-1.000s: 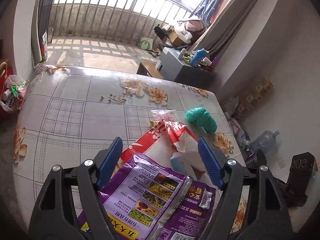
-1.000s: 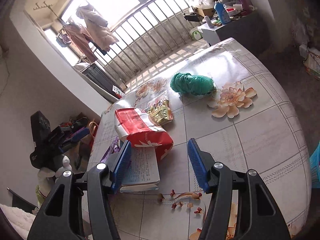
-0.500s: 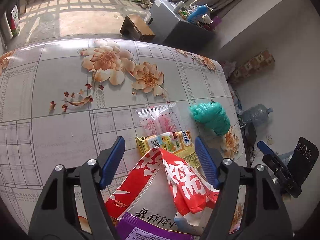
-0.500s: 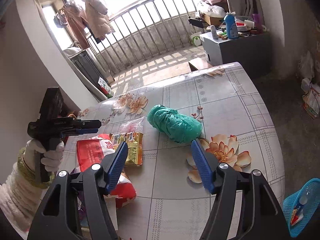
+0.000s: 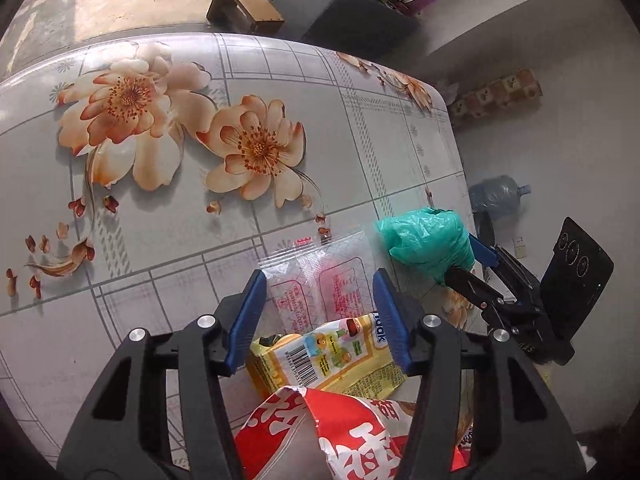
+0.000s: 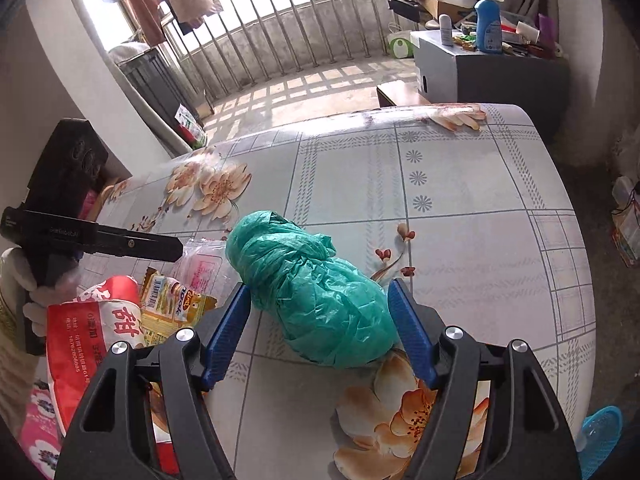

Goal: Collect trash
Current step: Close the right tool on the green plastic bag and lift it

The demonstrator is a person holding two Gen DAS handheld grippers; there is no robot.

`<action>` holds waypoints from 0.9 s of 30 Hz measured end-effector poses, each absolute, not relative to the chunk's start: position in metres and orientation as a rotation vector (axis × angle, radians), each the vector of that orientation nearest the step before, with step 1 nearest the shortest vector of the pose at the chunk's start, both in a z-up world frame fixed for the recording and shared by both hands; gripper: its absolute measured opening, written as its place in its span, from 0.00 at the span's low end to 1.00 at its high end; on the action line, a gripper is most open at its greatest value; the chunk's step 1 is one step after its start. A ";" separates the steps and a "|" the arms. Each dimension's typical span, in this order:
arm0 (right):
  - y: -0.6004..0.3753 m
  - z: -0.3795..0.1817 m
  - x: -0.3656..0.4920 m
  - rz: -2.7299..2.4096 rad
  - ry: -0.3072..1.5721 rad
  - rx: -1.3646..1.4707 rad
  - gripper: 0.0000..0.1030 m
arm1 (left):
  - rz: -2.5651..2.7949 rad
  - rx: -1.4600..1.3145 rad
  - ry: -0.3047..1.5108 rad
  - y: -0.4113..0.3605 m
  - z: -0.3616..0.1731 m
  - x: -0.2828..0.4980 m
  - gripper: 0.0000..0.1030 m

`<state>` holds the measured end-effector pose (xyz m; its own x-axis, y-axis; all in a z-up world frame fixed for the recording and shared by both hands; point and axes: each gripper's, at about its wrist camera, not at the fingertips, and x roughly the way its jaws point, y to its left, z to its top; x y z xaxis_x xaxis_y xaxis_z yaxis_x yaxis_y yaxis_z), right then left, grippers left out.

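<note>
Trash lies in a small group on the table, which has a grey checked cover with big orange flowers. The left gripper points down at this group and its jaws are closing, but the pads do not press on anything. Between its blue fingers sit a clear plastic sachet with pink print and, nearer to the camera, a yellow snack wrapper. Below the fingers, closest to the left wrist camera, a red and white packet lies partly over the yellow wrapper.

The right gripper also points down, with its jaws at a medium width. A crumpled green plastic bag rests on the table between its fingers. Whether the pads touch the bag cannot be told; no squeeze shows on it. In the left wrist view the same bag is to the right of the left gripper, just beside the sachet, with the tips of the right gripper at its far side.

To the left of the right gripper, the person's white-gloved hand holds the left gripper above the red packet. Beyond the table stands a grey cabinet with a blue bottle on it.
</note>
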<state>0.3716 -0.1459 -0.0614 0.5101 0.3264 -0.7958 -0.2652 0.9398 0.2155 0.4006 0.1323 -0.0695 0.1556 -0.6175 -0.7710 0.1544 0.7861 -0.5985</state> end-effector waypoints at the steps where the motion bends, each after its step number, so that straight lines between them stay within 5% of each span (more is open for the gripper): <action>1: -0.145 -0.063 0.371 0.364 0.982 0.069 0.58 | -0.608 -0.441 1.313 0.128 -0.071 0.401 0.49; 9: -0.160 -0.064 0.347 0.315 1.014 0.127 0.42 | -0.792 -0.375 1.362 0.086 -0.073 0.393 0.49; 27: -0.236 -0.058 0.176 0.127 1.007 0.398 0.39 | -1.058 -0.043 1.446 -0.034 -0.027 0.317 0.52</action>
